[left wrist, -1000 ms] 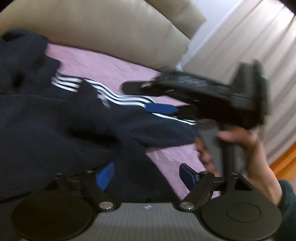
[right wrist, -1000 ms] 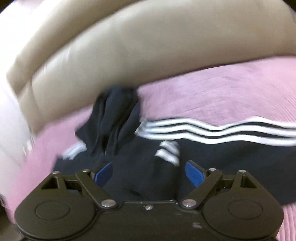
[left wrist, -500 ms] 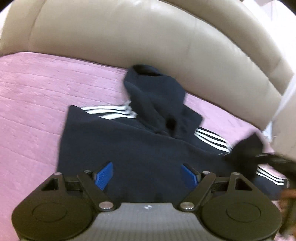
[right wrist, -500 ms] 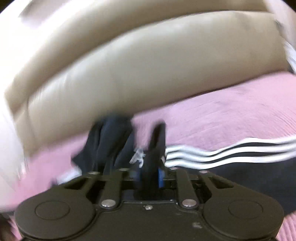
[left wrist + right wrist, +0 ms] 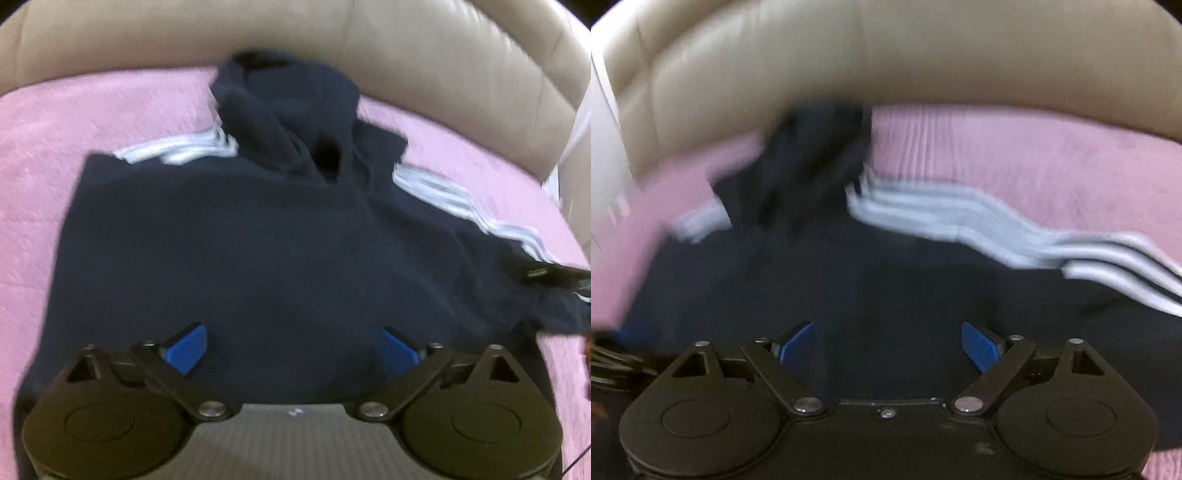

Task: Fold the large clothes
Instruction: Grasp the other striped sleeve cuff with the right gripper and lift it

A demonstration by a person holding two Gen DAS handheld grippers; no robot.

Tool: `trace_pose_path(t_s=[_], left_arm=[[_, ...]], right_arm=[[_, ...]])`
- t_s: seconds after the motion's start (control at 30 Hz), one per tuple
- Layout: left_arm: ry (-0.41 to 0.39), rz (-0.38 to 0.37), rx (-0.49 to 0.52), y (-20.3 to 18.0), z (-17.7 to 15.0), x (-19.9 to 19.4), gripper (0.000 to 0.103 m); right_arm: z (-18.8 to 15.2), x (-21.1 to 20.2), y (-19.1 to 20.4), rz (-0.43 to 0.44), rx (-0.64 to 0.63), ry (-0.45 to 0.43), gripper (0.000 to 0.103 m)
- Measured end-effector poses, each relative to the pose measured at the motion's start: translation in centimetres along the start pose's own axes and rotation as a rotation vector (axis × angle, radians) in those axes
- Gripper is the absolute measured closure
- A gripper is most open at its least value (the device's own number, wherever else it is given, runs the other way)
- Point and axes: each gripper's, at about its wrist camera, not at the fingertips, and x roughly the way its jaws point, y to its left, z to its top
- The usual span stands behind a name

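Navy hoodie (image 5: 258, 240) lies on pink cover (image 5: 55, 155); left gripper (image 5: 291, 347) and right gripper (image 5: 888, 345) both spread wide, holding nothing.

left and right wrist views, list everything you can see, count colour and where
hoodie: one, navy with white sleeve stripes, spread on the cover, hood toward the backrest
cover: one, pink, textured, over the sofa seat under the hoodie
sofa backrest: one, beige leather, behind the hoodie
pale surface: one, whitish, far right edge of the left wrist view; too blurred to name
left gripper: one, black with blue pads, open over the hoodie's lower body
right gripper: one, black with blue pads, open over the hoodie near the striped sleeve
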Motion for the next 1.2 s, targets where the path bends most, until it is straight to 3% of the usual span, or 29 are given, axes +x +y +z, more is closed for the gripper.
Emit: trace_pose_path(t_s=[0.07, 0.13, 0.23, 0.37, 0.43, 0.57, 0.67, 0.73, 0.87, 1.03, 1.1, 1.13, 1.17, 1.2], left_arm=[[0.017, 0.046, 0.063, -0.9, -0.5, 0.4, 0.0], [0.045, 0.093, 0.105, -1.4, -0.8, 0.6, 0.0], [0.082, 0.101, 0.068, -1.1, -0.6, 0.0, 0.0], [0.132, 0.113, -0.019, -0.7, -0.6, -1.4, 0.0], [0.123, 0.096, -0.051, -0.9, -0.9, -2.6, 0.0], [0.128, 0.041, -0.111, -1.2, -1.7, -3.7, 0.0], [0.154, 0.034, -0.14, -1.5, -2.1, -3.1, 0.0], [0.166, 0.057, -0.139, -1.8, -2.4, -2.8, 0.0], [0.159, 0.062, -0.136, -2.2, -2.7, -2.8, 0.0], [0.159, 0.055, -0.167, -1.8, -2.6, -2.8, 0.0], [0.156, 0.048, -0.184, -1.5, -2.6, -2.9, 0.0], [0.152, 0.043, -0.193, -1.4, -2.6, -3.0, 0.0], [0.15, 0.04, -0.198, -1.3, -2.6, -3.0, 0.0], [0.15, 0.037, -0.204, -1.1, -2.6, -3.1, 0.0]], right_arm=[[-0.2, -0.1, 0.0, -0.06, -0.095, -0.078, 0.0], [-0.2, -1.3, -1.2, -0.057, -0.08, -0.069, 0.001], [-0.9, -4.9, -5.0, 0.073, 0.123, -0.105, 0.001], [-5.0, -10.3, -14.0, 0.242, 0.467, -0.185, 0.001], [-7.3, -12.4, -19.0, 0.202, 0.598, -0.202, 0.001], [-12.3, -15.6, -28.6, 0.019, 0.845, -0.22, 0.001], [-15.7, -16.4, -34.2, -0.043, 1.017, -0.254, 0.001], [-17.9, -16.7, -37.3, -0.028, 1.094, -0.279, 0.002], [-19.8, -15.9, -40.9, 0.077, 1.179, -0.413, 0.003], [-17.5, -12.6, -41.8, 0.019, 1.154, -0.522, 0.002], [-16.0, -11.9, -41.7, -0.034, 1.136, -0.523, 0.014], [-15.4, -11.7, -41.7, -0.054, 1.126, -0.52, 0.058], [-14.9, -11.9, -41.4, -0.085, 1.127, -0.526, 0.093], [-14.6, -12.1, -40.8, -0.074, 1.125, -0.572, 0.094]])
